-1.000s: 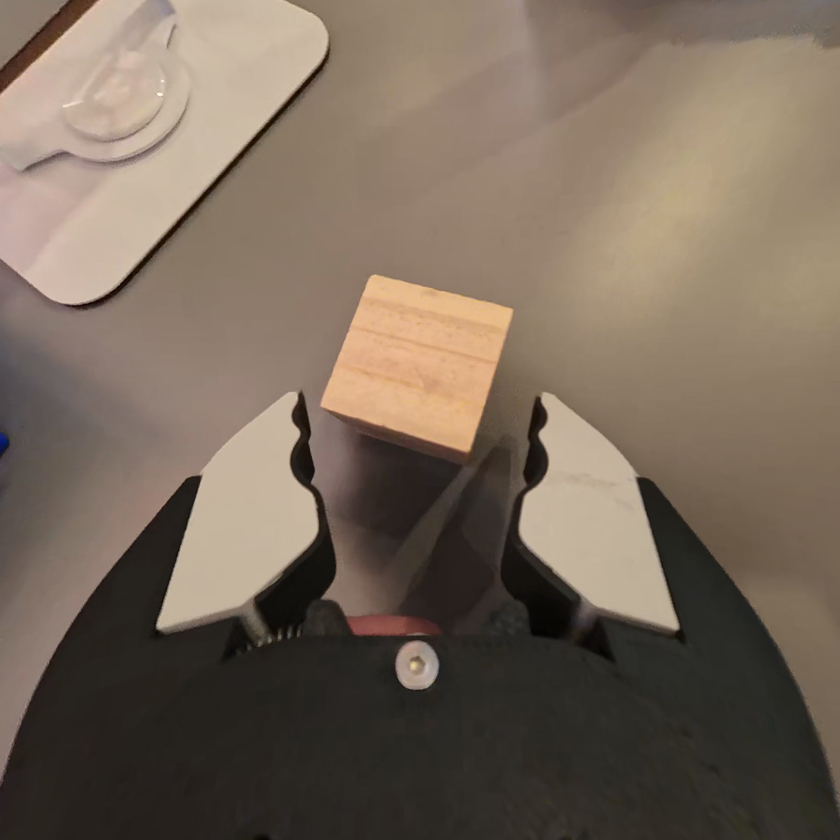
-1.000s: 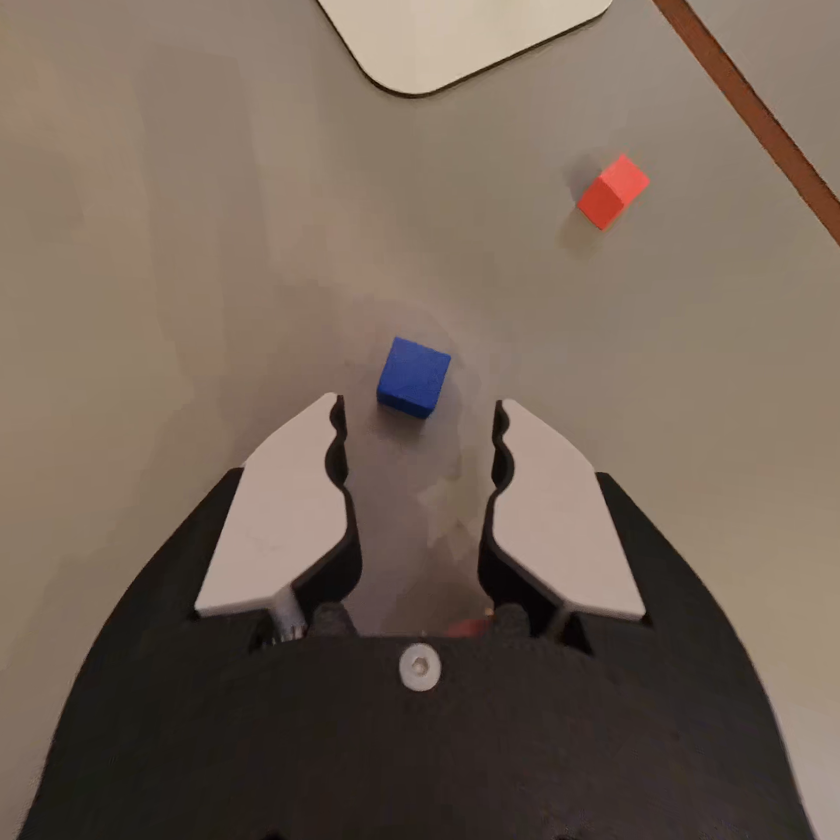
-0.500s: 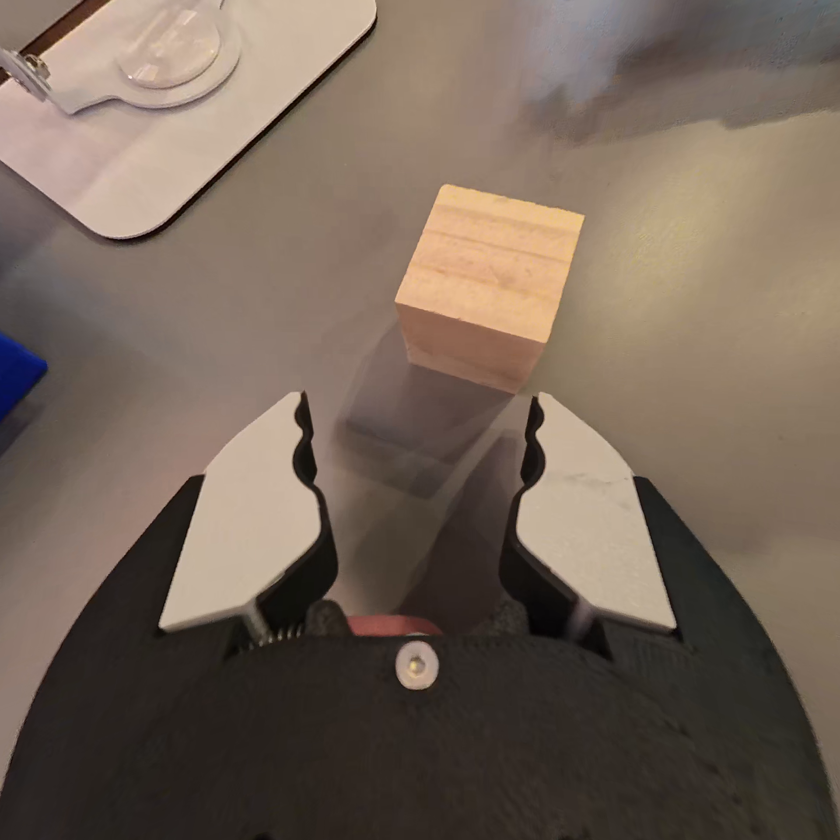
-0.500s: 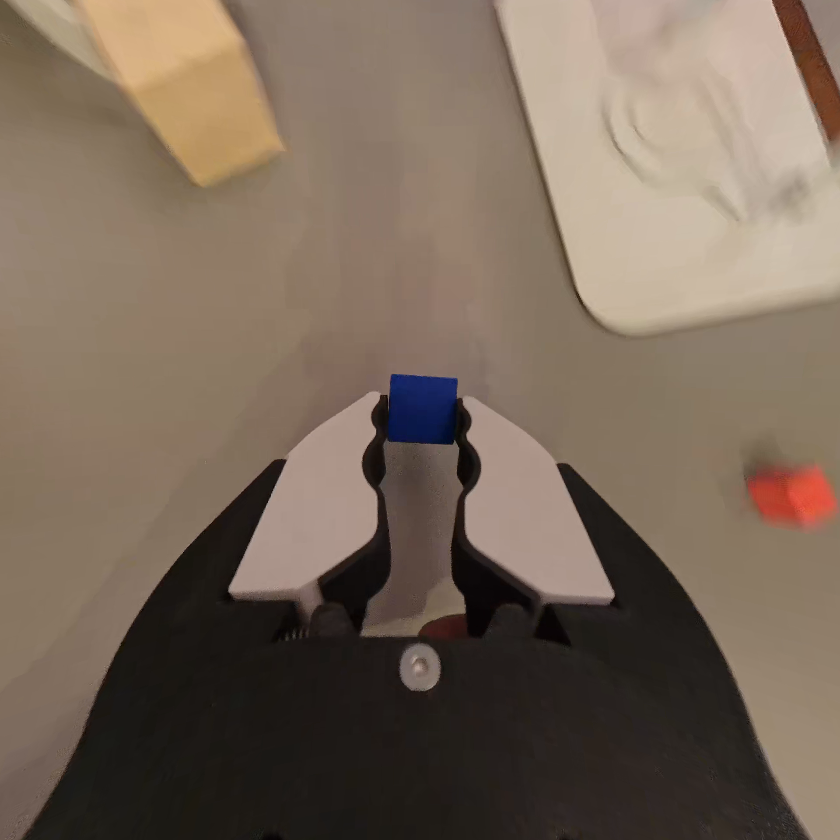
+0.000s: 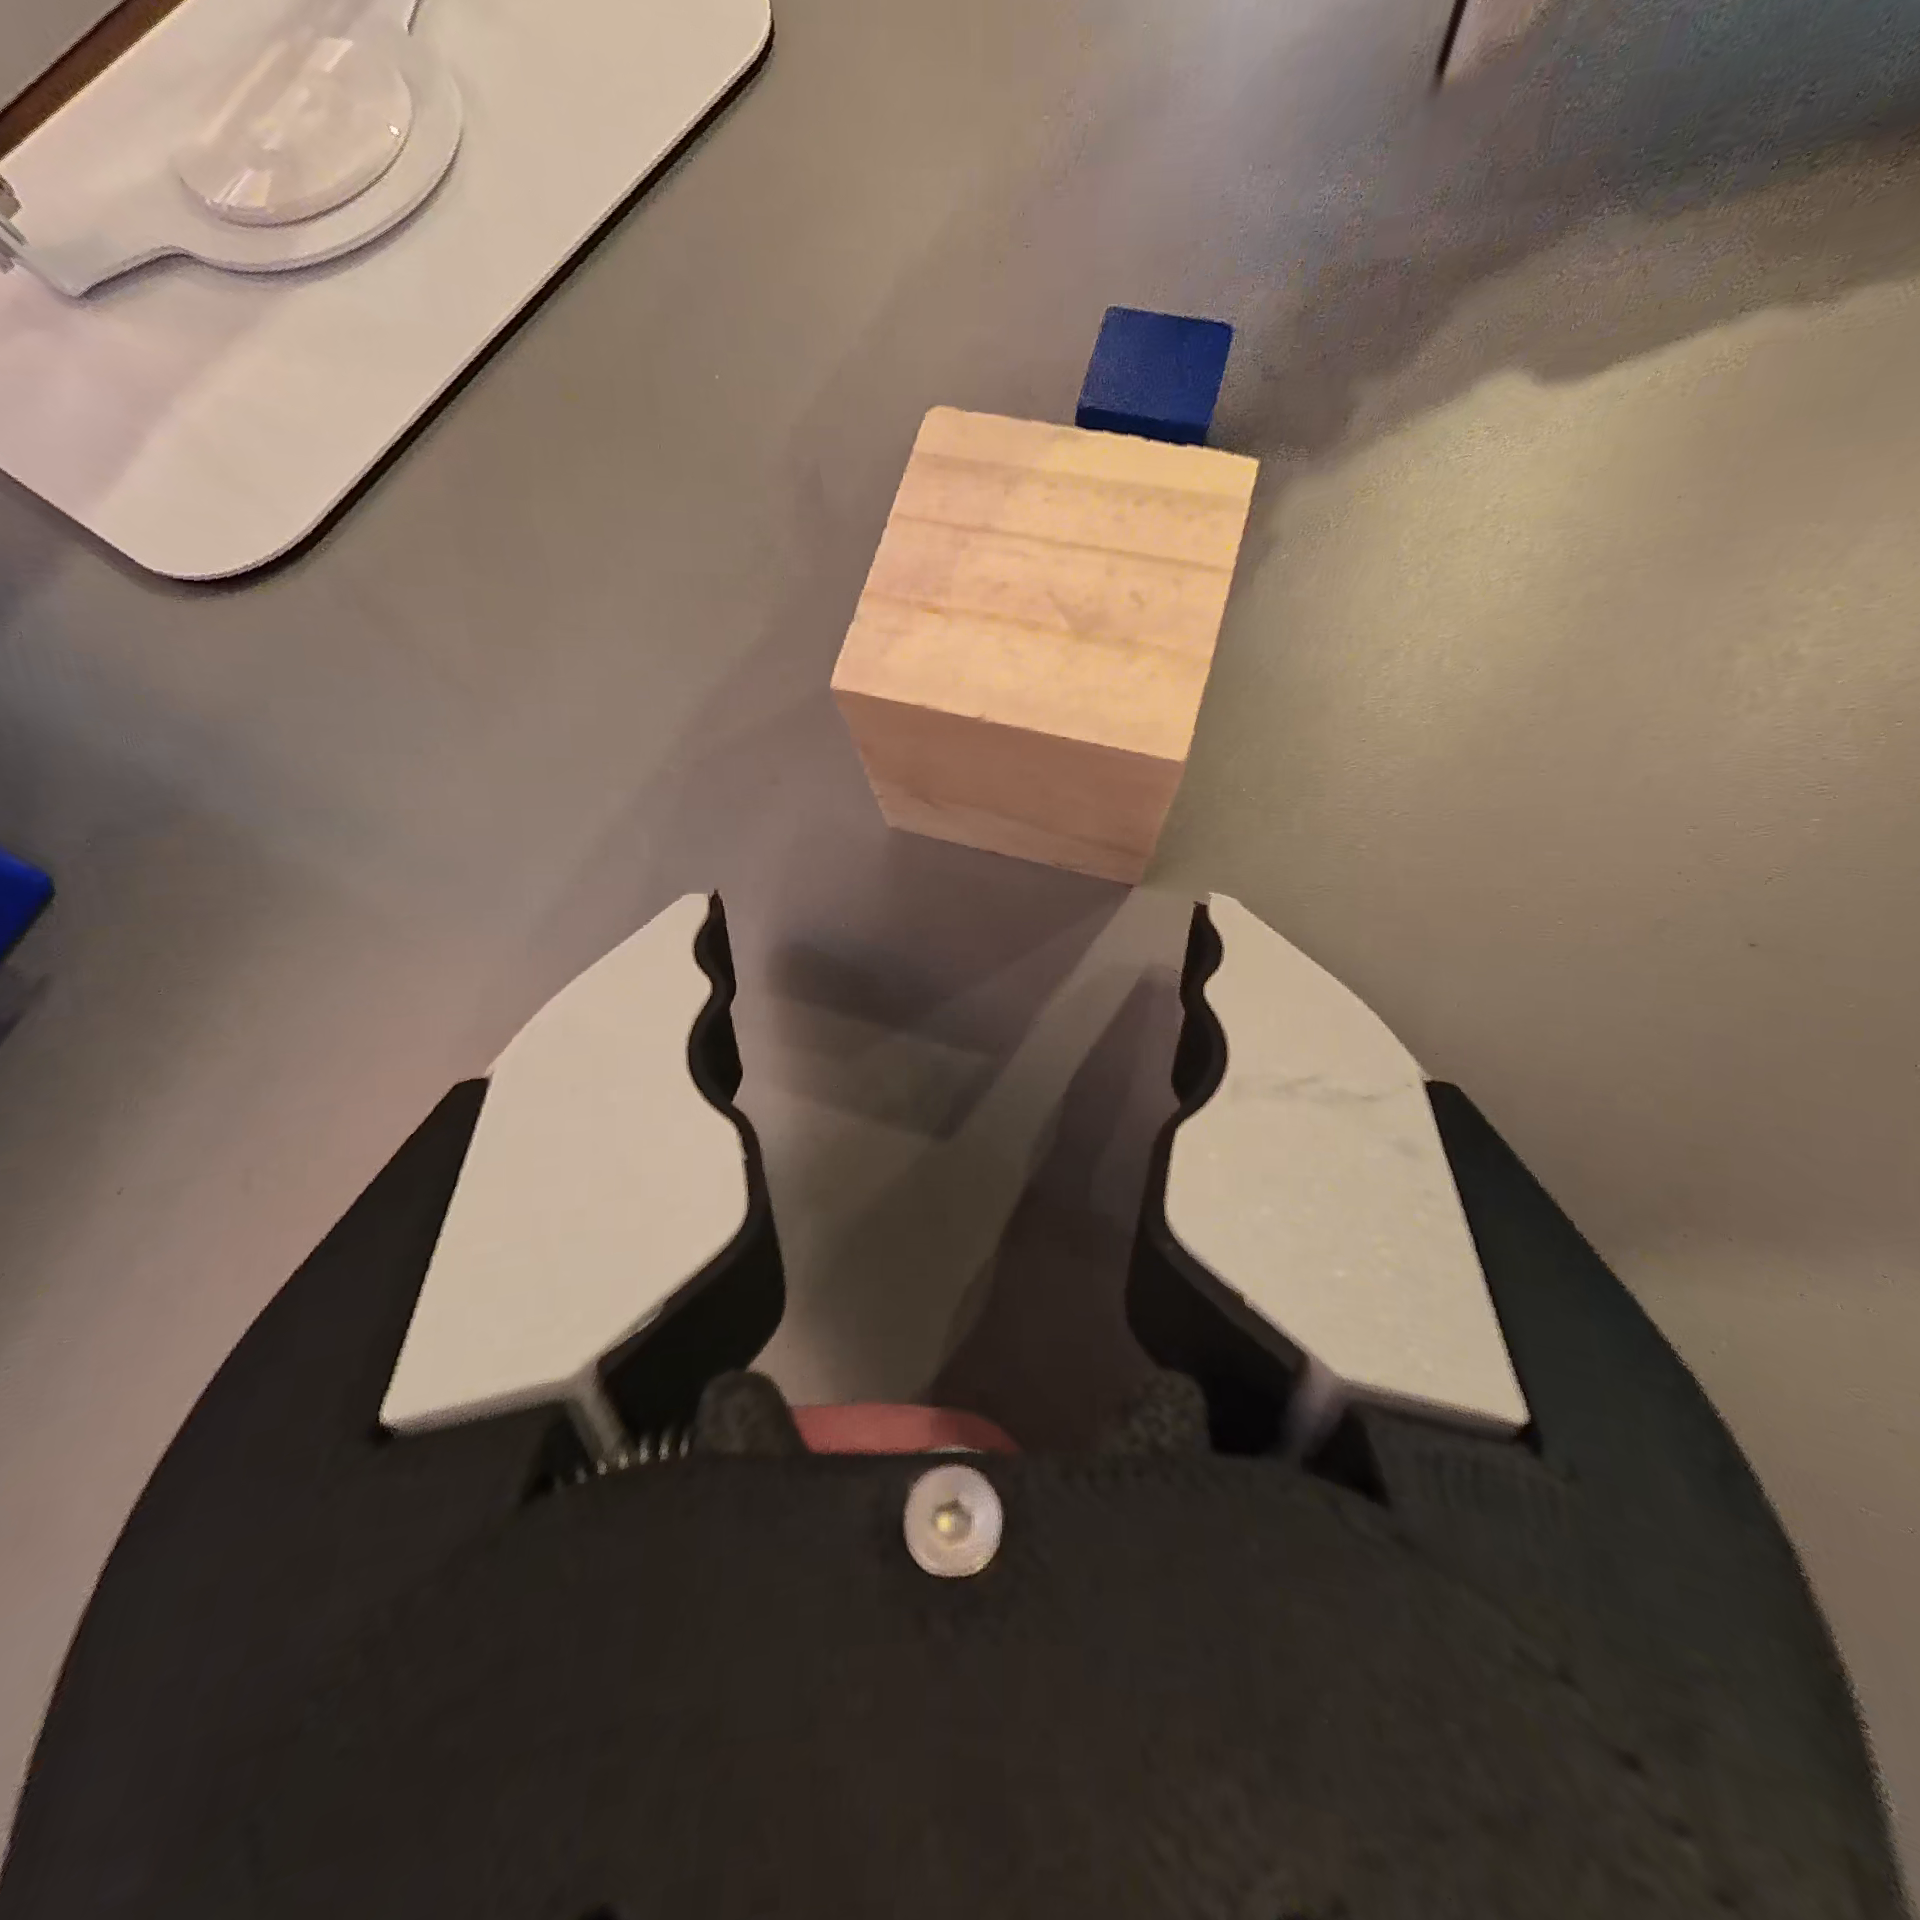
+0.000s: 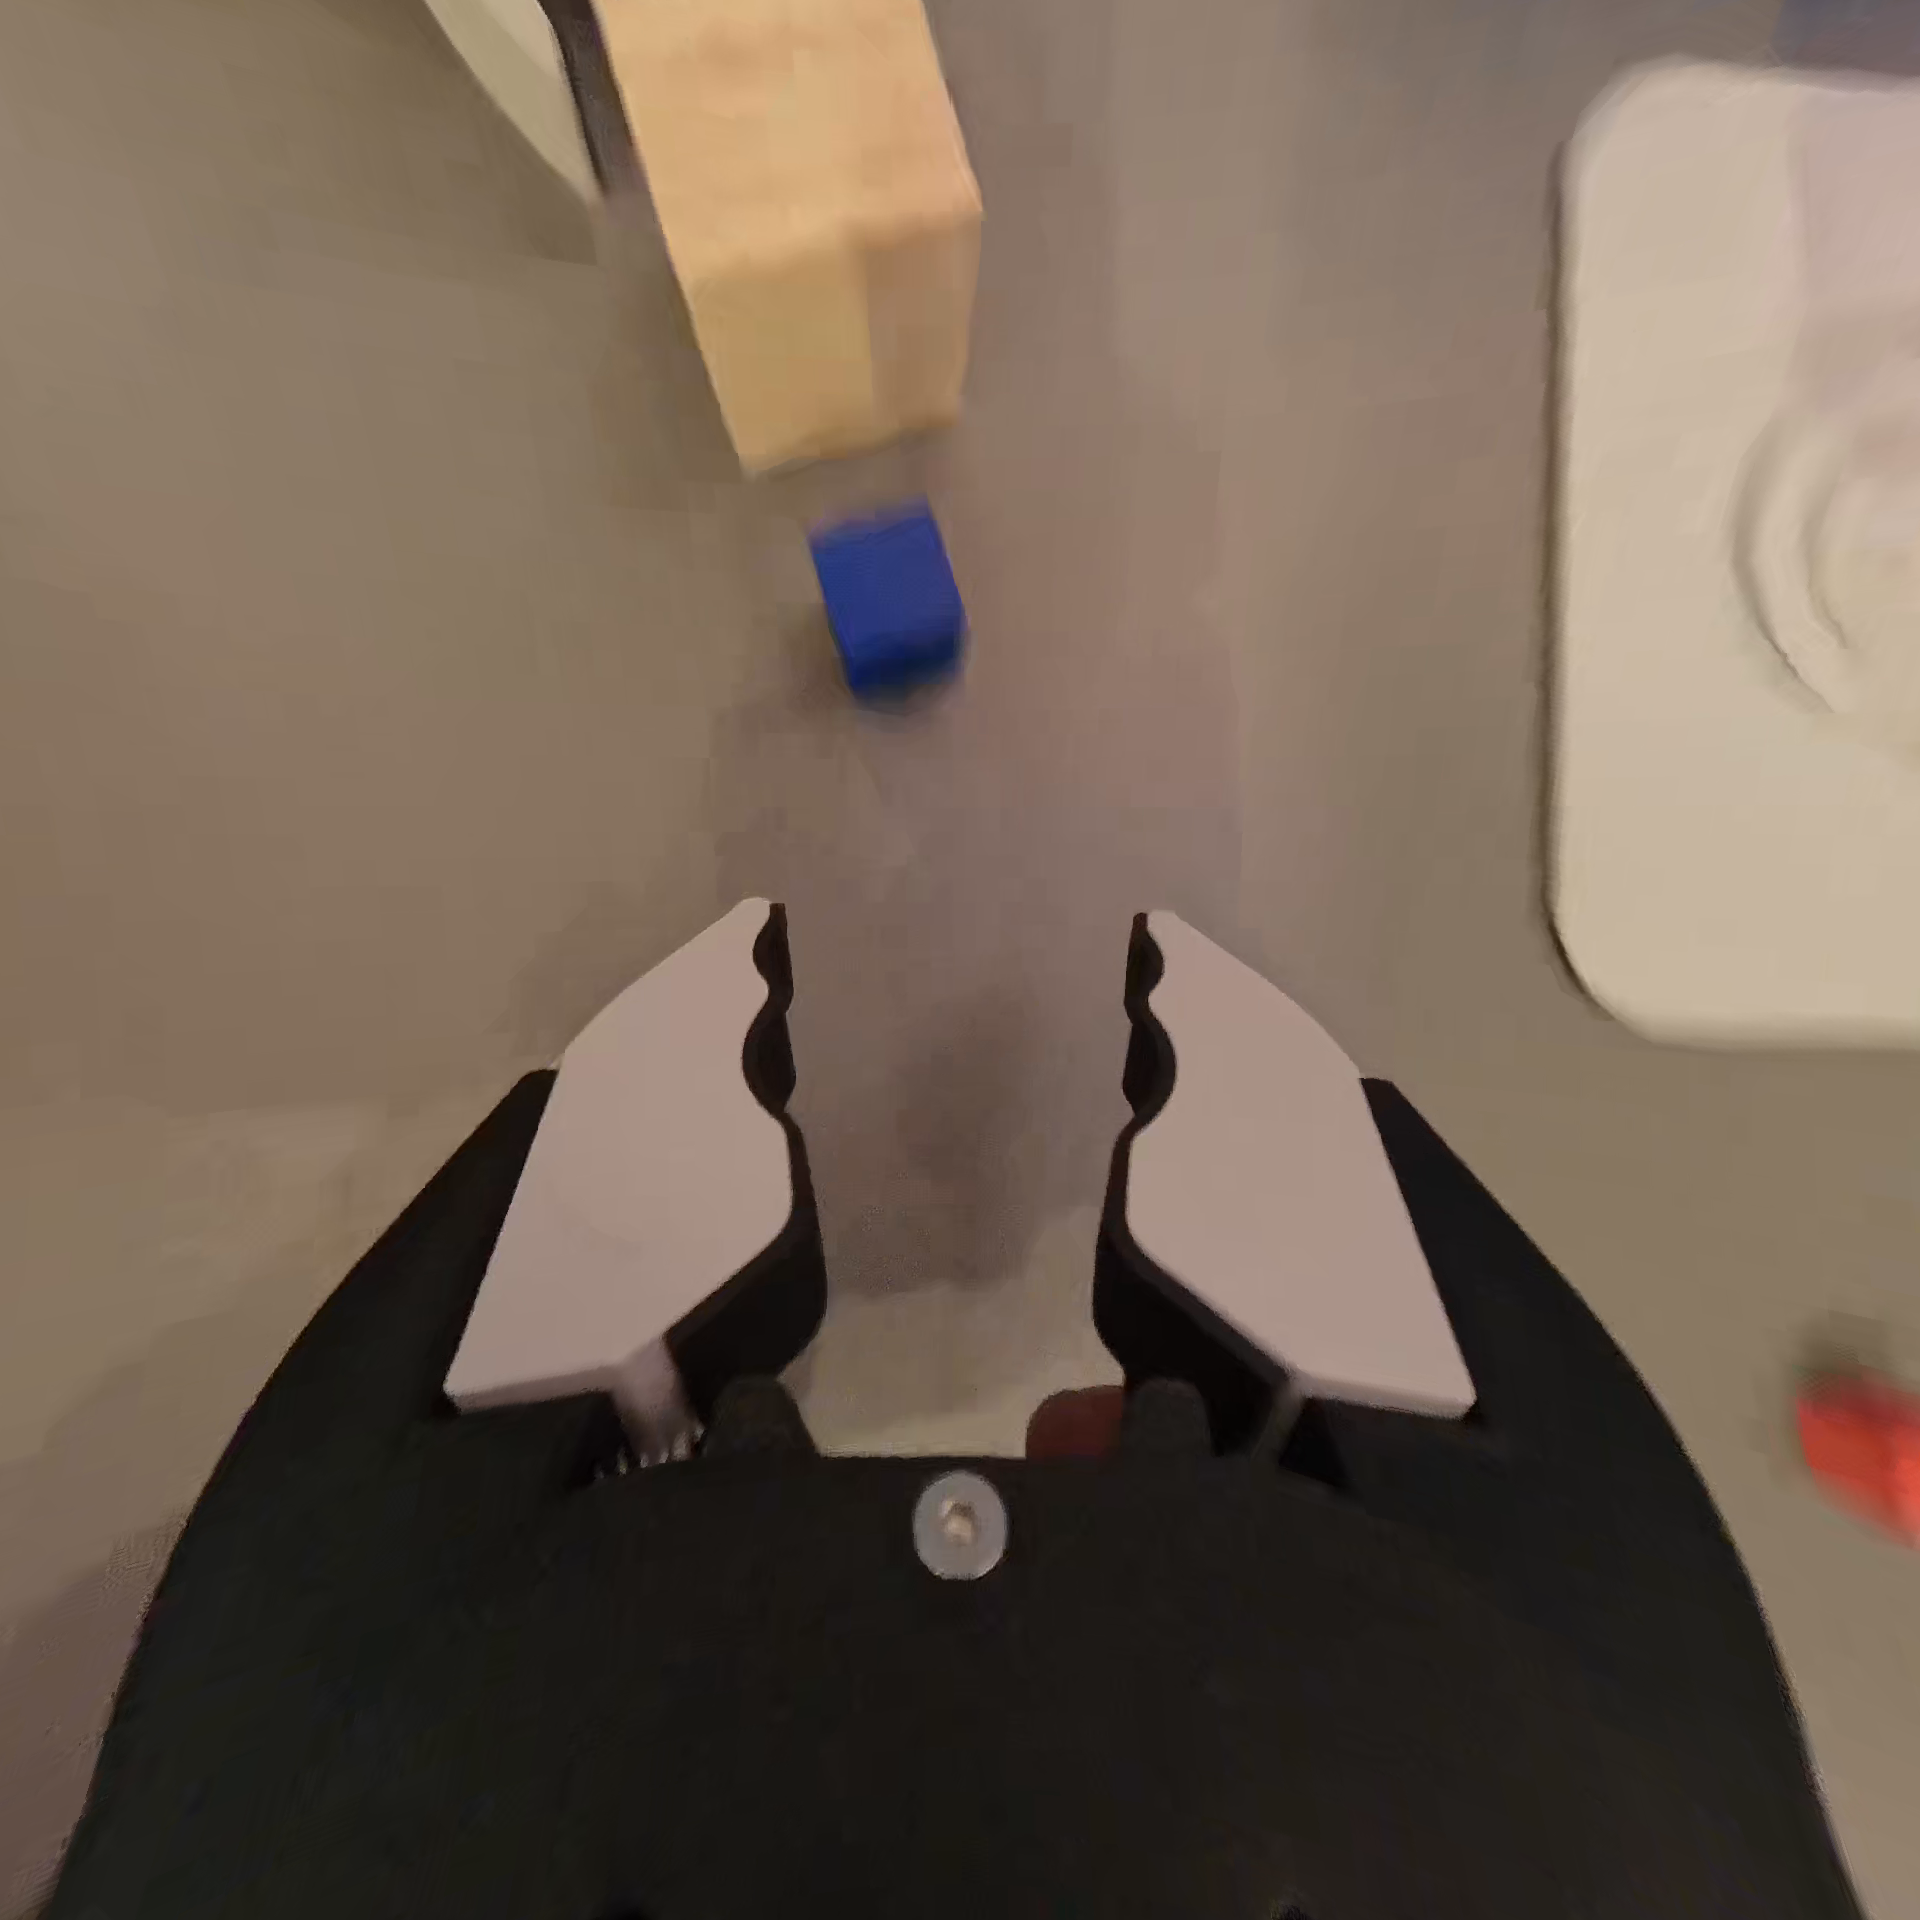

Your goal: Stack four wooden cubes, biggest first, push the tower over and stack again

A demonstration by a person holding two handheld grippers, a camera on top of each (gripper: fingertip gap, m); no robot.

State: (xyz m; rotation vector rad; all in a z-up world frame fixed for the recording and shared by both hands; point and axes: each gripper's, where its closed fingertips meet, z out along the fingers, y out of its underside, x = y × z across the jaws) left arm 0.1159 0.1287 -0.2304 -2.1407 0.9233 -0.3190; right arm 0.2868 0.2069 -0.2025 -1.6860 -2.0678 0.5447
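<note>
Counted across both views:

One large plain wooden cube point(image 5: 1049, 644), on the grey counter point(image 5: 1558, 727).

One small blue cube point(image 5: 1153, 369) just behind it; seen blurred in the right wrist view point(image 6: 888, 608).

One more blue object point(image 5: 19, 914), cut off at the left edge.

One red cube point(image 6: 1865, 1455), blurred.

One white mat point(image 5: 312, 312), bearing one clear round disc point(image 5: 301, 145).

Two hand-held grippers: left point(image 5: 961, 914), right point(image 6: 956, 920), both empty, jaws apart.

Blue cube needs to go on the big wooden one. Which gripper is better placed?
Right. The right gripper is open and pointed at the blue cube; from the left gripper, the wooden cube blocks it.
</note>
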